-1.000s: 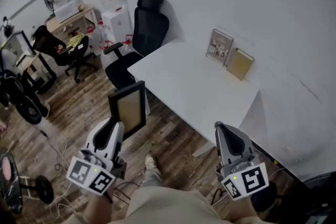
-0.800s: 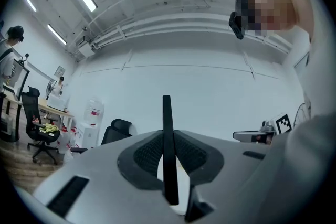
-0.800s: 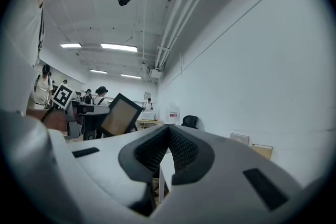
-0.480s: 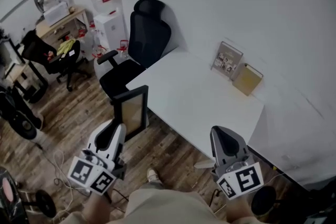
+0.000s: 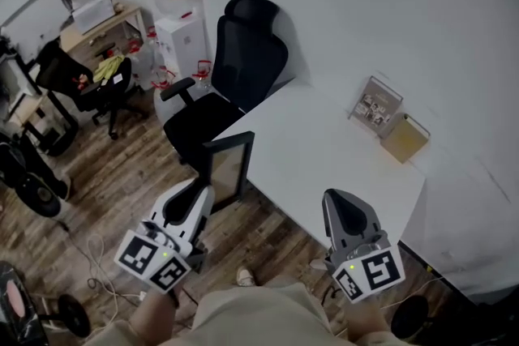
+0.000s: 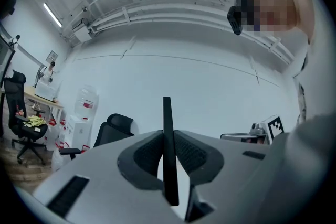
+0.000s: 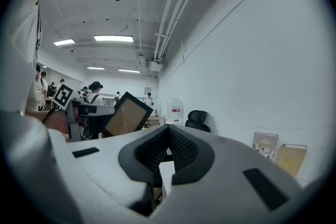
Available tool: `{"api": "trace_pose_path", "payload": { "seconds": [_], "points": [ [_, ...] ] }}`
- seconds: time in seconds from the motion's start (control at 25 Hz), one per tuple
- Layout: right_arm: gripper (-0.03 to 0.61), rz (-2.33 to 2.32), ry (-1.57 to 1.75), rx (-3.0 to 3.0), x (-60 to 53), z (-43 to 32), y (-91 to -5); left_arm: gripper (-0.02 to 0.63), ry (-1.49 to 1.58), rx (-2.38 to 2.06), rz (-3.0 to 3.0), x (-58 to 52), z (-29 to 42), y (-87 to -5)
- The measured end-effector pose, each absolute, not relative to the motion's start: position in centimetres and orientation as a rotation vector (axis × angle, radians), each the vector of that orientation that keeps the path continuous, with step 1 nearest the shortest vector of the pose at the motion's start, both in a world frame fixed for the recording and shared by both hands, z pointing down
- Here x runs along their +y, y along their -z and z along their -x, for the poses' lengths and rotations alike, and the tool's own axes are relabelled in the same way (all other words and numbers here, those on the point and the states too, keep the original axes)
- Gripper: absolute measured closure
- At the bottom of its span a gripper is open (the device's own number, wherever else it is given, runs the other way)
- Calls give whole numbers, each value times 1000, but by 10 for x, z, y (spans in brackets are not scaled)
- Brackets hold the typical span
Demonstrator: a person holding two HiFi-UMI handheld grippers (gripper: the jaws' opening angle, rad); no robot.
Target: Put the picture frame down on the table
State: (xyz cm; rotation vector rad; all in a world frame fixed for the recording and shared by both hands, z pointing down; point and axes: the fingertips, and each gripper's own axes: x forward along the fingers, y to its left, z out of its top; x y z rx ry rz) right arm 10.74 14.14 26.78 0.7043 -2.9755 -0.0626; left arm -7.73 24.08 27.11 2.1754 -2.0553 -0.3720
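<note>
My head camera looks steeply down at the table [image 5: 316,150] from its near side; both gripper cameras, lower, share the black chair [image 6: 113,124] beside the table.

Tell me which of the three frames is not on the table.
The black frame, clamped in the left gripper; the photo frame and tan frame stand on the table.

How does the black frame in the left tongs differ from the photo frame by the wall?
The black picture frame sits in the left tongs, off the table; the photo frame stands on the table against the wall. The black one has a plain tan centre; the other shows small photos. Both are rectangular.
</note>
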Motion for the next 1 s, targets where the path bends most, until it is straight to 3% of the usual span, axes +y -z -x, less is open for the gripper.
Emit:
{"api": "trace_pose_path", "payload": {
  "seconds": [1.0],
  "points": [
    [555,-734,-48,-2856,10,-25,-327,534,335,-2028,-2153,121,172,-300]
  ]
}}
